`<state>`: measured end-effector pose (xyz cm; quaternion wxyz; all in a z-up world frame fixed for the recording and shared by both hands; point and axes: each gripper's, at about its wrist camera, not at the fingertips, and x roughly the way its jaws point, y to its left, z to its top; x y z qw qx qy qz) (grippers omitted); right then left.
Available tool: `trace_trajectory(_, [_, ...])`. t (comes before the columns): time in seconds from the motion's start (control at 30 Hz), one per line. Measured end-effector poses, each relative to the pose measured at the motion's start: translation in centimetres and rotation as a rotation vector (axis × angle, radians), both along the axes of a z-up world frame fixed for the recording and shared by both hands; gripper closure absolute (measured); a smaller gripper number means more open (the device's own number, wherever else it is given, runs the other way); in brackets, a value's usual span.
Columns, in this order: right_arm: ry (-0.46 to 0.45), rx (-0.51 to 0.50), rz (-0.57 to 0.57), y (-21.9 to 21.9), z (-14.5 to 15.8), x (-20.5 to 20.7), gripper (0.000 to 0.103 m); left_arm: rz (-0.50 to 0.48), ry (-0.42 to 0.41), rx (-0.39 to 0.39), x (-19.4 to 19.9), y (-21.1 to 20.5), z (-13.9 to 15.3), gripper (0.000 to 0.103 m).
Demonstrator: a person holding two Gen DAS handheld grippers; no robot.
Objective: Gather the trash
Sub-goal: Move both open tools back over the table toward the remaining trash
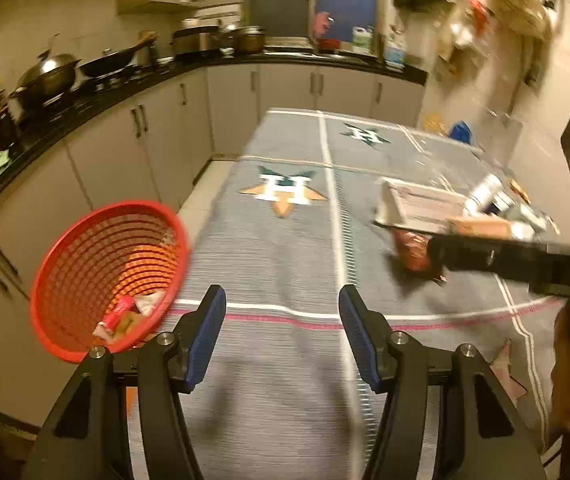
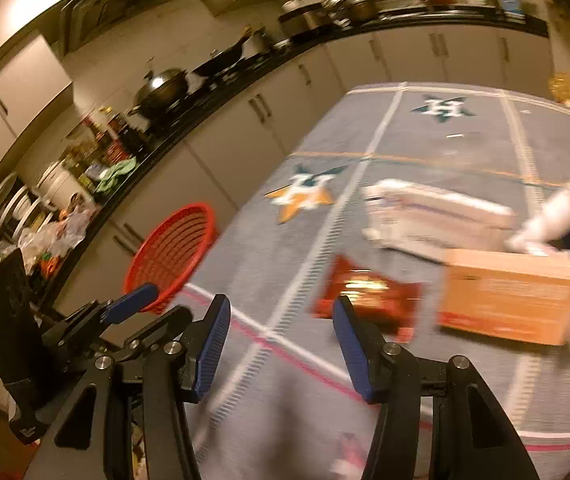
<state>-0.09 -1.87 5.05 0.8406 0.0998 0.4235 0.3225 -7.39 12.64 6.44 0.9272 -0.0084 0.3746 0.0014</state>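
Left gripper point(image 1: 283, 300) and right gripper point(image 2: 281, 312) both gape, holding nothing. Red packet point(image 2: 365, 300) — blurred — lies just ahead on the cloth point(image 2: 425, 132); basket point(image 1: 101, 276) at its left edge holds wrappers point(image 1: 125, 316).

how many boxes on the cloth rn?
2. An orange cardboard box lies nearest the right gripper's side; a white box lies just behind it. The clutter at the right edge may hide more.

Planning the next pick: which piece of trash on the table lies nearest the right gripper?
The red foil snack packet, lying flat just beyond the open right gripper; the orange cardboard box and white carton lie farther.
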Motion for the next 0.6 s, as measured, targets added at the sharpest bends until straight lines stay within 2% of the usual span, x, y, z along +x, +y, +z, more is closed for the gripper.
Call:
trace_trajectory(0.23, [-0.041, 0.0, -0.169, -8.7, 0.9, 2.1, 0.046, -0.07, 0.041, 0.003, 1.9, -4.4, -0.3, 0.04])
trace_trajectory(0.37, [-0.02, 0.007, -0.236, -12.4, 0.2, 4.5, 0.046, -0.088, 0.067, -0.013, 3.7, -5.8, -0.4, 0.037])
trace_trajectory(0.5, [0.04, 0.015, -0.229, -13.5, -1.6, 6.2, 0.046, -0.086, 0.103, -0.045, 5.3, -6.3, -0.9, 0.036])
trace_trajectory(0.6, [0.062, 0.017, -0.138, -12.5, -1.9, 5.8, 0.044, -0.071, 0.106, -0.049, 5.9, -6.1, -1.1, 0.036])
